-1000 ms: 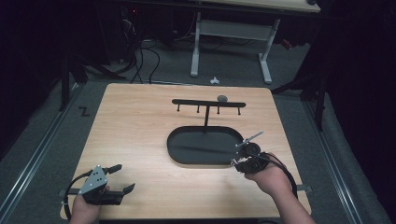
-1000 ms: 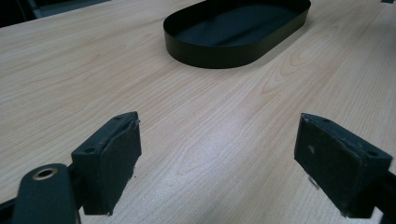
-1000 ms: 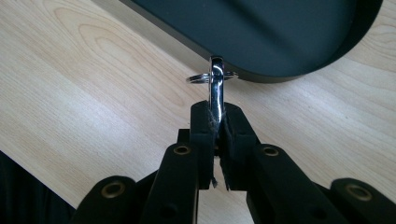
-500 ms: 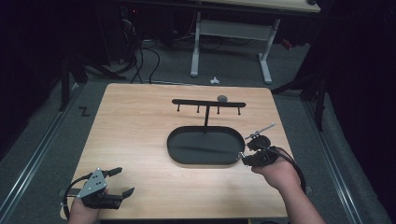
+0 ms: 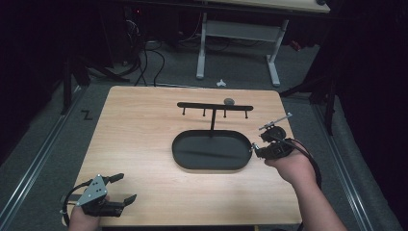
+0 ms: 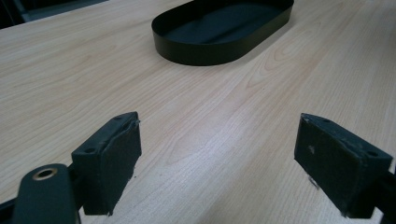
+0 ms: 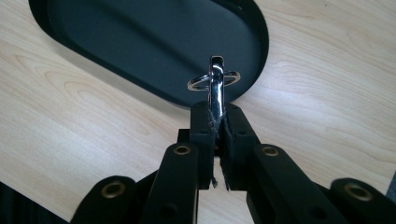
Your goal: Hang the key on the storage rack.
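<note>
My right gripper is shut on a shiny metal snap clip with a small ring through its tip. It holds the clip just above the right end of a black oval tray. From above, the right gripper sits at the right rim of the tray. A black T-shaped stand with several hooks rises from the tray's far side. My left gripper hovers open at the near left corner. Its jaws are spread wide over bare wood, with the tray farther off.
A small grey object lies by the stand's top bar. The wooden table has bare room left of the tray. Beyond the far edge are a white desk frame and cables on the dark floor.
My right gripper has moved right and away from me along the tray's right end, still shut on the clip. The left gripper has barely shifted.
</note>
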